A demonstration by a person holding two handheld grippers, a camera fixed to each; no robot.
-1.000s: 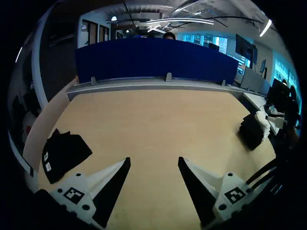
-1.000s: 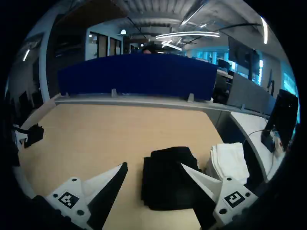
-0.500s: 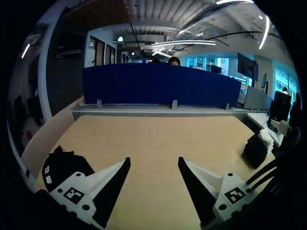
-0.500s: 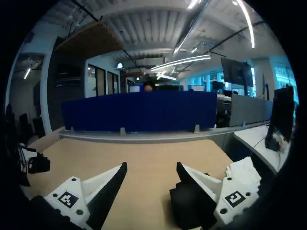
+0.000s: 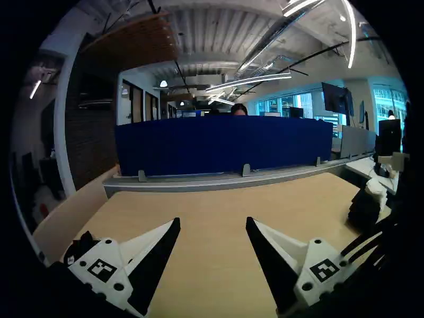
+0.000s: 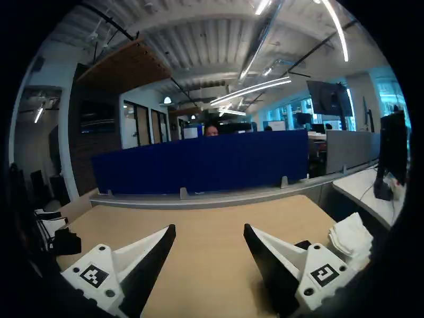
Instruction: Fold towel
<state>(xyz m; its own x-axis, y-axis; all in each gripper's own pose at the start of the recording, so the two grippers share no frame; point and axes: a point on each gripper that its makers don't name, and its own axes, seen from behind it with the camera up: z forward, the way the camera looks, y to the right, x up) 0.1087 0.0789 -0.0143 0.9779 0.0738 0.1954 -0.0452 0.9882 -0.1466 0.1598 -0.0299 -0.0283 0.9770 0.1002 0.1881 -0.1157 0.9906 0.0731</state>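
Left gripper (image 5: pixel 212 219) and right gripper (image 6: pixel 209 227): fingers spread, empty, above the table (image 6: pixel 222 208). White towels (image 6: pixel 350 238) at 4 o'clock look folded, possibly; none is laid out to fold.

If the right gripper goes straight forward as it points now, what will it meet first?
Probably the blue partition at the far edge of the table; the path before it looks free, though depth is unclear.
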